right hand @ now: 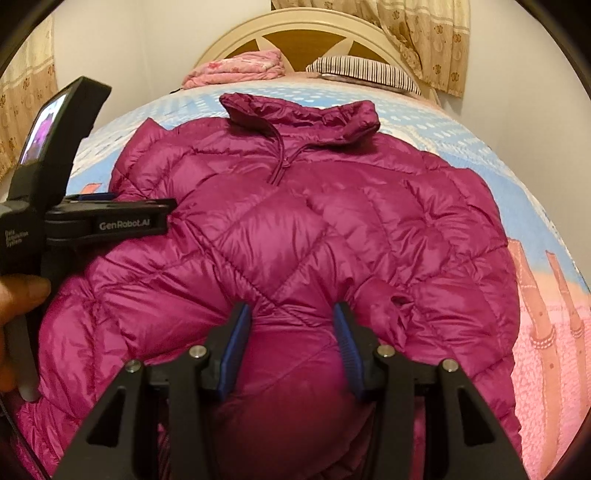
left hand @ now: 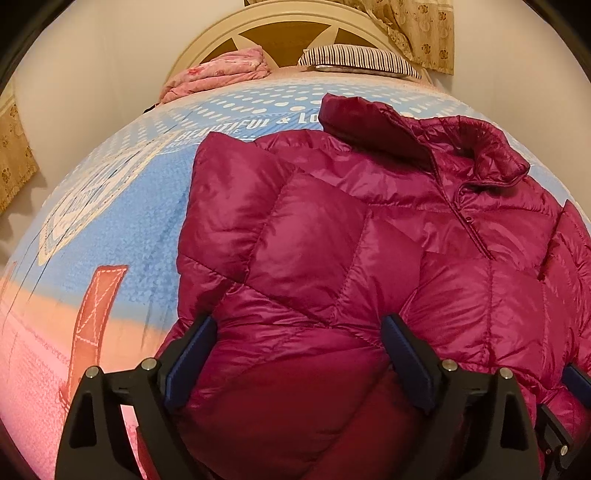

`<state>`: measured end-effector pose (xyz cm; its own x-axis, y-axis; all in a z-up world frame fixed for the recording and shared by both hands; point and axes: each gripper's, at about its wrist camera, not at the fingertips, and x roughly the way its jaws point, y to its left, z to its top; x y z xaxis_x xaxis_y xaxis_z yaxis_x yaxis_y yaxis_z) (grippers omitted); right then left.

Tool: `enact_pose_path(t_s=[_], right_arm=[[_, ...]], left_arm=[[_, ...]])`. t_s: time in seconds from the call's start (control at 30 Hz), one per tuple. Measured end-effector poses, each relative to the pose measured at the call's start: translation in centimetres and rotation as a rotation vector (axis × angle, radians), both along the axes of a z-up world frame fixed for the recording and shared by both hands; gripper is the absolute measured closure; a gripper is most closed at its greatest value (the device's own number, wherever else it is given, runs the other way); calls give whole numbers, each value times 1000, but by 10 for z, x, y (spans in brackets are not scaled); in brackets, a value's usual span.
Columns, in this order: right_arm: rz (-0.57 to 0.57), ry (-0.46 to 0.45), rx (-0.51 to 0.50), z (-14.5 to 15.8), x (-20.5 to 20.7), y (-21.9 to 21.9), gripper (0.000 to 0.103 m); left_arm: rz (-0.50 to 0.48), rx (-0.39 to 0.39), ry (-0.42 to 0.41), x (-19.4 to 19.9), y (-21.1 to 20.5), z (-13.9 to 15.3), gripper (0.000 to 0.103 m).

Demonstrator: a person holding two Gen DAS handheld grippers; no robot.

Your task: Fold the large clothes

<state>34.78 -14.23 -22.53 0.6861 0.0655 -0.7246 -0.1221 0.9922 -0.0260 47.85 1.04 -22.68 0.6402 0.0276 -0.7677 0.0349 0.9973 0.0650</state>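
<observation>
A magenta quilted down jacket (left hand: 351, 240) lies front-up on the bed, collar toward the headboard; it also fills the right wrist view (right hand: 295, 229). Both sleeves look folded in over the body. My left gripper (left hand: 299, 332) is open, its blue-padded fingers (left hand: 192, 354) spread over the jacket's lower left part. My right gripper (right hand: 293, 321) is open over the lower middle of the jacket, with puffed fabric between its fingers (right hand: 236, 343). The left gripper's body (right hand: 110, 221) shows at the left of the right wrist view, held by a hand (right hand: 18, 295).
The bed (left hand: 110, 229) has a blue, pink and orange printed sheet. A folded pink blanket (left hand: 225, 72) and a striped pillow (left hand: 362, 59) lie at the cream headboard (left hand: 288, 22). Curtains (left hand: 417, 33) hang at the right, white walls on both sides.
</observation>
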Motion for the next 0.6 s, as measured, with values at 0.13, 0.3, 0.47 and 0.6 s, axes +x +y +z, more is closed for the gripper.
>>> enact_pose_path(t_s=[0.13, 0.3, 0.47, 0.6], right_arm=[[0, -1, 1, 0, 0, 0, 53], [0, -2, -9, 0, 0, 0, 53], [1, -1, -13, 0, 0, 1, 53], [2, 2, -14, 0, 0, 1, 53]], left_arm=[[1, -2, 1, 0, 0, -1, 10], [1, 0, 1, 1, 0, -1, 10], [-8, -10, 15, 0, 1, 2, 10], [-32, -1, 40, -8, 2, 14, 10]])
